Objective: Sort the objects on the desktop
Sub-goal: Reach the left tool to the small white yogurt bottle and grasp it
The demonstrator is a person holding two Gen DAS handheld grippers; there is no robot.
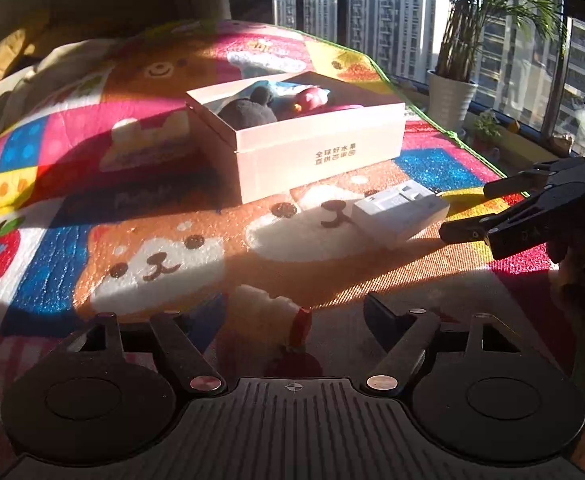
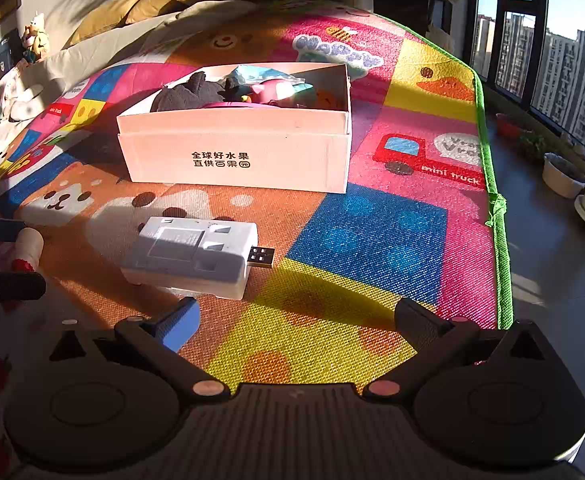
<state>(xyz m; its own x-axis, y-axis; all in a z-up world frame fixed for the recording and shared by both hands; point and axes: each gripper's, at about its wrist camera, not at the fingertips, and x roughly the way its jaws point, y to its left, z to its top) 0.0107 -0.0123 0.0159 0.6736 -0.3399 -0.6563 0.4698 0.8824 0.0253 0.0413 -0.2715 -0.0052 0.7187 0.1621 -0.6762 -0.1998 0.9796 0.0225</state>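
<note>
A white cardboard box (image 2: 236,152) sits open-topped in the middle of a bright cartoon play mat (image 2: 372,240), already holding a dark plush toy (image 2: 184,96) and other soft bits, so it appears to be the sorting bin; just in front of the box, nearer the cameras, a white charger brick (image 2: 192,260) with a USB plug lies flat on the mat, not yet sorted; left of the box and nearer still, a small cream cylinder with a red end (image 1: 268,316) lies between the fingers of the left gripper (image 1: 268,320), whose tongs are partly spread around it; whether they actually pinch it cannot be told; the right gripper (image 2: 296,316) hovers in front of the box, tongs spread and empty, seemingly waiting beside the charger.
</note>
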